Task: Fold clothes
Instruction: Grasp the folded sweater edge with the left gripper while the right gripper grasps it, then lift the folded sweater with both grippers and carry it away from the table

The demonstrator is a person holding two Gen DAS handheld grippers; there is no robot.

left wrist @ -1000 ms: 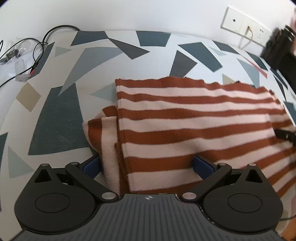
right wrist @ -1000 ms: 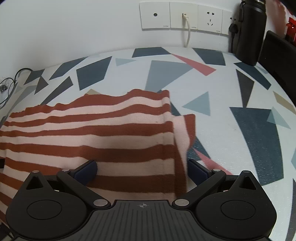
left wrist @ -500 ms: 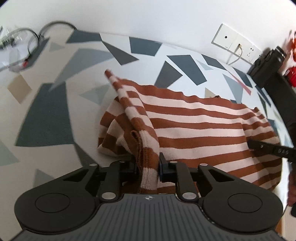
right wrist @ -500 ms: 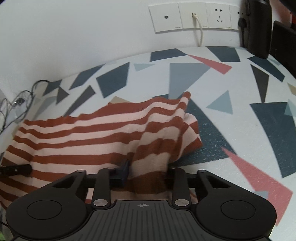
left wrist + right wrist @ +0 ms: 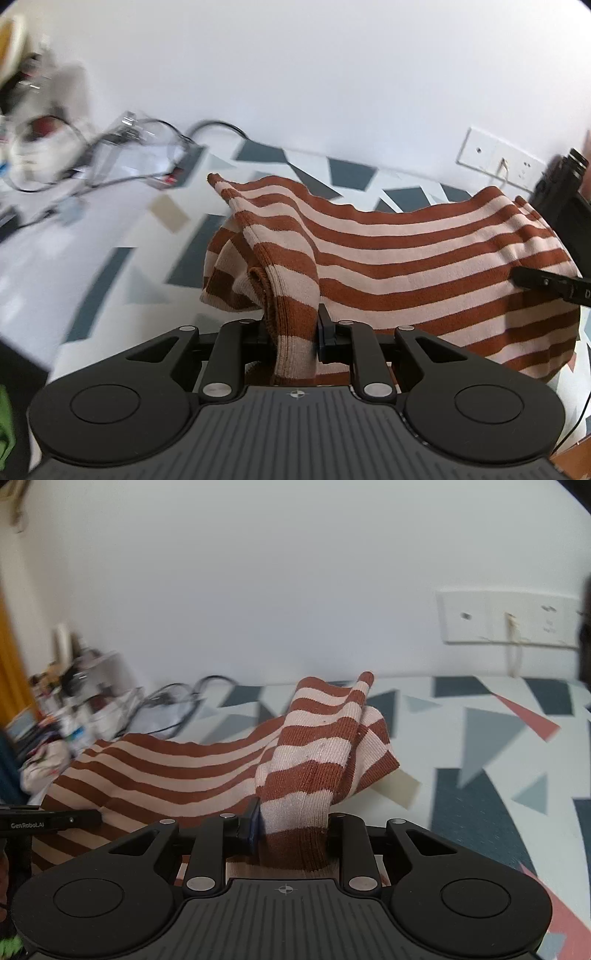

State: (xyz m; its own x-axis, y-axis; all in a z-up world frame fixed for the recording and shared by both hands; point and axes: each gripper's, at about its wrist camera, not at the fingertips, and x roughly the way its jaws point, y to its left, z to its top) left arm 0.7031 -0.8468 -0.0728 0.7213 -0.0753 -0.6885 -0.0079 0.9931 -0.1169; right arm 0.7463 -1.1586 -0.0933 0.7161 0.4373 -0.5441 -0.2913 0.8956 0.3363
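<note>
A bunched corner of the striped garment (image 5: 406, 258) is clamped in the left tongs (image 5: 295, 332). Another corner is clamped in the right tongs (image 5: 291, 823). The cloth is held sagging between them above the patterned surface (image 5: 480, 775).

A lived-in room of a home. A plain white wall (image 5: 295, 572) carries white socket plates (image 5: 506, 618) at right, one with a cord plugged in. A white tabletop with grey, blue and pink triangles (image 5: 480, 738) fills the lower frame; tangled black cables (image 5: 110, 162) and blurred household clutter (image 5: 70, 701) crowd the left.
</note>
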